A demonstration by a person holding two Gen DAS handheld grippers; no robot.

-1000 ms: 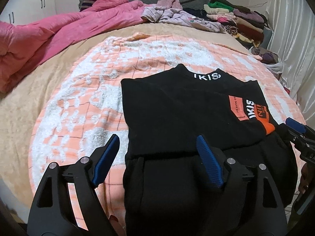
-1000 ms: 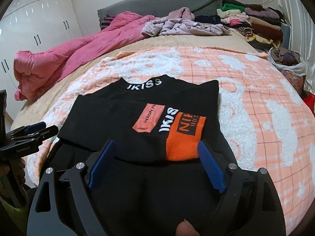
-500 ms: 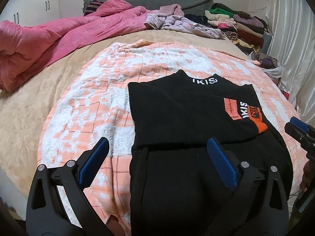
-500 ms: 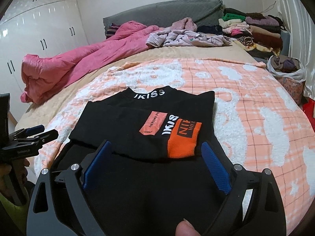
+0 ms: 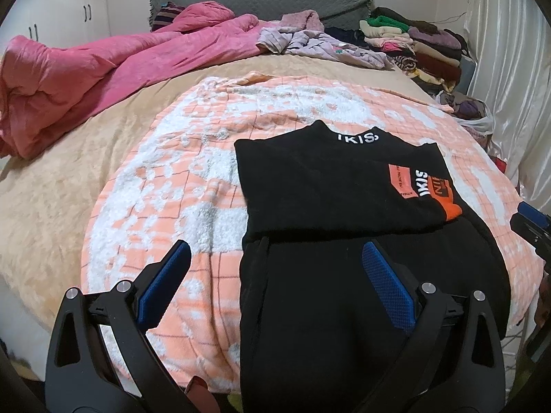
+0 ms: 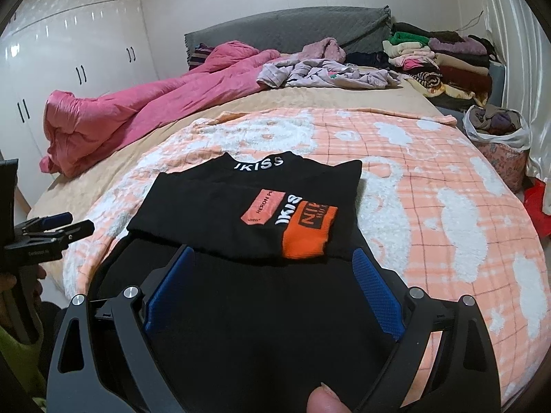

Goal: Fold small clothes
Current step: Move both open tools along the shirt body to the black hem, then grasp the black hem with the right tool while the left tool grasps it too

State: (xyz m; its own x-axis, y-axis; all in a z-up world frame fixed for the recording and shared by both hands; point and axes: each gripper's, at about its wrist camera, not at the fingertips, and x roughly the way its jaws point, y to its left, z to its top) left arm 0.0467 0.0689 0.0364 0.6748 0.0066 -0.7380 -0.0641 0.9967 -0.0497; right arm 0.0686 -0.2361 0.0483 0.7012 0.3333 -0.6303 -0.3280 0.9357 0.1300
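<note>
The black sweater [image 6: 241,216] lies folded on the peach checked blanket [image 6: 430,206] at the bed's near edge, its lower half hanging toward me. My left gripper [image 5: 275,268] and right gripper [image 6: 272,268] hover above it tilted downward, jaws just spread wide, pads clear of the cloth. Since a second ago I've pulled both back. I read "IKISS" at the collar and "HERON" on the patch.

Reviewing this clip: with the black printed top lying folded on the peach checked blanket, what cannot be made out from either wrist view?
- Black printed top: its near hem, in both views, is cut off by the bottom edge and hidden behind the open left gripper and right gripper.
- Its orange patch: the lettering runs under the fold.
- Stacked clothes: too small to count.
</note>
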